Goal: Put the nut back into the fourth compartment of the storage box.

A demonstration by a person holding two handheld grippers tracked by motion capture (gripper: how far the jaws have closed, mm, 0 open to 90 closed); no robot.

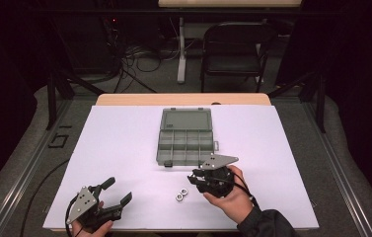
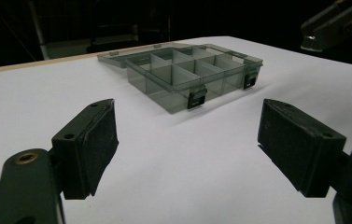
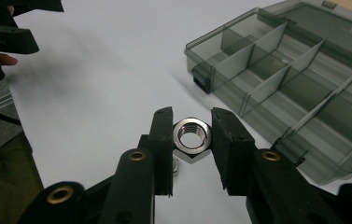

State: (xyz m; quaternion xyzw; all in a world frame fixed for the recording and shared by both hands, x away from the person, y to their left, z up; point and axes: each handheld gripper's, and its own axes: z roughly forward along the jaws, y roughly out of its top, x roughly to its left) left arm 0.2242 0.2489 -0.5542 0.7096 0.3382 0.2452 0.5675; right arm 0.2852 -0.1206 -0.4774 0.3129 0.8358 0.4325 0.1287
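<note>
My right gripper (image 3: 191, 117) is shut on a shiny steel hex nut (image 3: 188, 148), held flat between its two black pads above the white table. In the high view this gripper (image 1: 196, 178) hangs just left of the person's right hand, near two loose nuts (image 1: 181, 194) lying on the table. A clear grey compartment box (image 1: 160, 148) lies open at mid-table, its lid (image 1: 185, 119) folded back away from me. Its dividers (image 3: 276, 79) show just right of the held nut. My left gripper (image 1: 118, 190) rests at the front left, open with nothing between its pads (image 2: 94, 140).
A white sheet (image 1: 124, 143) covers the table. From the left gripper view, the box's two front latches (image 2: 197, 98) face it and the right gripper (image 2: 337, 21) hangs at upper right. A folding chair (image 1: 233, 49) and cables stand beyond the far edge.
</note>
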